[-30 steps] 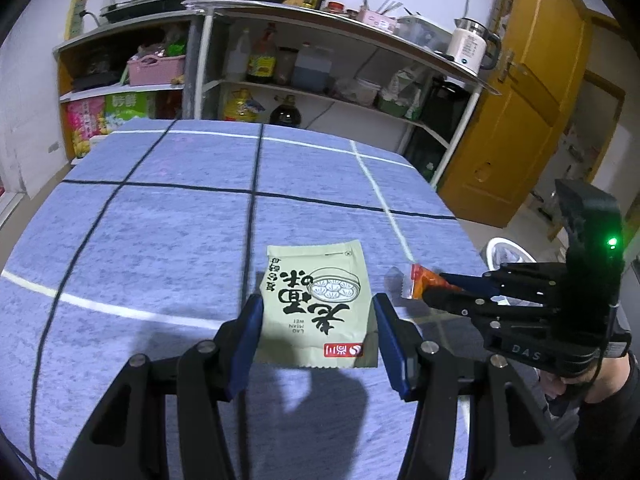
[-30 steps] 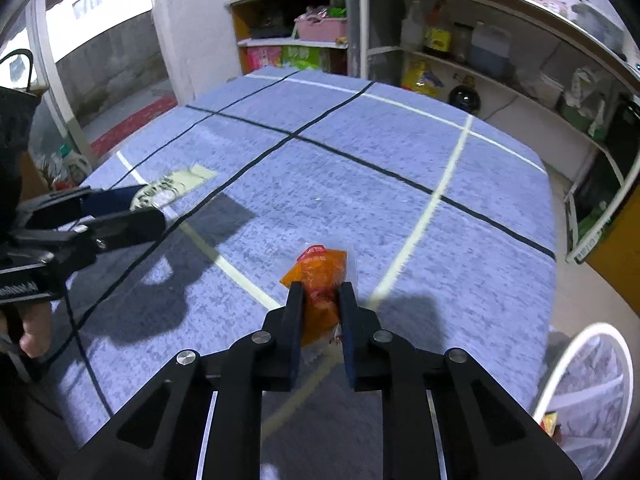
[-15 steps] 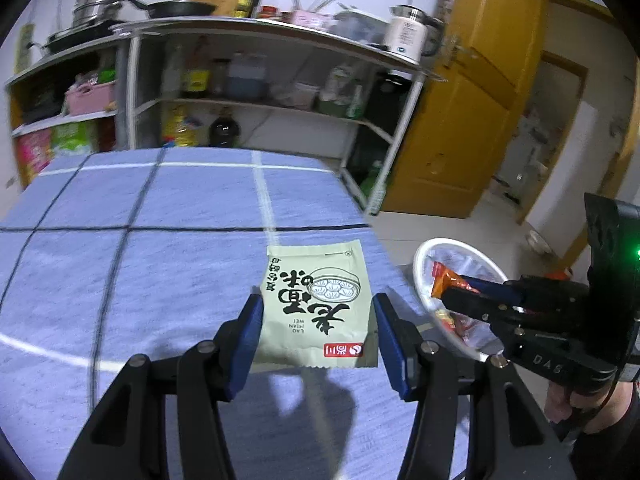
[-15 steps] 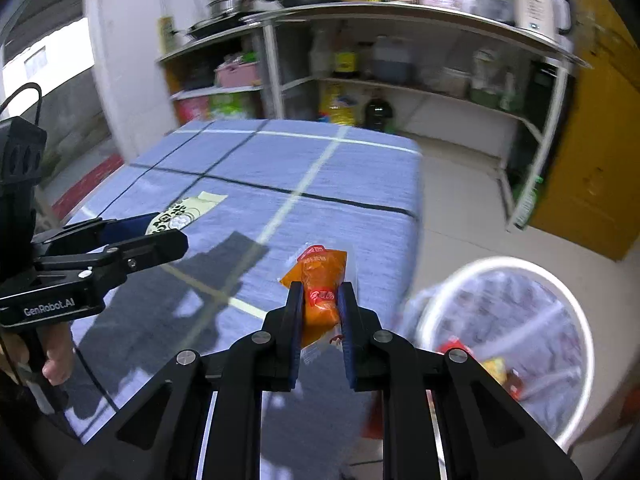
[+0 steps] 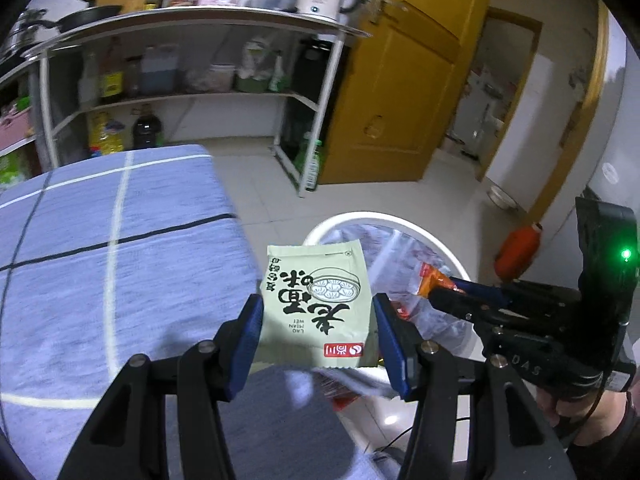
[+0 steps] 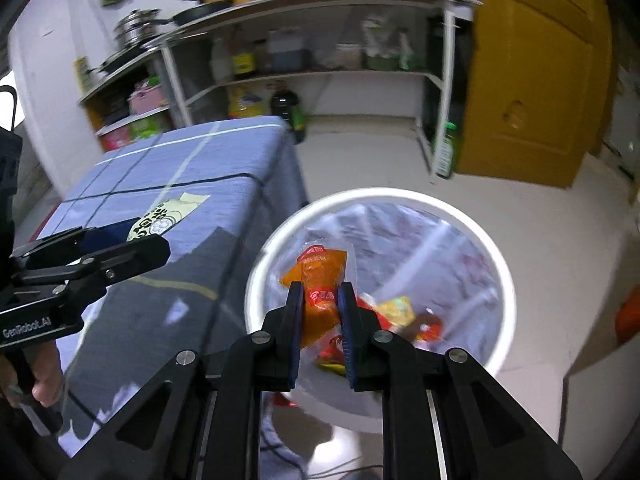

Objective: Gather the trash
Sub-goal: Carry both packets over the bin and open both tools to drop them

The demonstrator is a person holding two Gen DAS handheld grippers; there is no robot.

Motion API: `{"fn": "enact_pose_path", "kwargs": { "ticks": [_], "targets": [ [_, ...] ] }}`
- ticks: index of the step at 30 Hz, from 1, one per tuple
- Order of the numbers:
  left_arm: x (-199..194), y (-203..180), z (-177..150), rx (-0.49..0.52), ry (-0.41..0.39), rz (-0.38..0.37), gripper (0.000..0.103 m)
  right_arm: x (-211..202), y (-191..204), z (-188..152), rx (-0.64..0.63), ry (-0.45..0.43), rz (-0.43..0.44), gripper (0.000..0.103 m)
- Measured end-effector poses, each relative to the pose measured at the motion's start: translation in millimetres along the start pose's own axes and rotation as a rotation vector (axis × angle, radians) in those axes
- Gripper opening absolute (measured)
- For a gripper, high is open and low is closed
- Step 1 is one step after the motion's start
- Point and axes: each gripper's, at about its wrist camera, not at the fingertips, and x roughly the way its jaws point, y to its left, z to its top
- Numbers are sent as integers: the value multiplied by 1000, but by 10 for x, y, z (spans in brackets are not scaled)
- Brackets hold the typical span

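Observation:
My left gripper (image 5: 318, 330) is shut on a pale green sachet (image 5: 316, 304) with black characters, held in the air at the table's right edge. The sachet also shows in the right wrist view (image 6: 166, 216). My right gripper (image 6: 320, 300) is shut on an orange sachet (image 6: 320, 280) and holds it over the white trash bin (image 6: 502, 276), which is lined with clear plastic and holds several wrappers. The right gripper (image 5: 444, 300) and its orange sachet (image 5: 434, 282) also show in the left wrist view, over the bin (image 5: 440, 246).
A table with a blue checked cloth (image 5: 100, 260) lies to the left of the bin. Metal kitchen shelves (image 6: 320, 40) with bottles and pans stand behind. A yellow door (image 5: 404, 80) is at the back right. An orange object (image 5: 518, 250) sits on the floor.
Both grippers have swung right with their sachets, away from the table. The right gripper has gone from over the table to over the bin. The green sachet has left the cloth.

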Motion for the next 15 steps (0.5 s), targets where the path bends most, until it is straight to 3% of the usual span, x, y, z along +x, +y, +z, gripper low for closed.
{"fn": "enact_pose_path", "kwargs": {
  "ticks": [15],
  "targets": [
    [714,-449,39,36,112,-66,57,141,-660,-107,134,42,-66,18]
  ]
}}
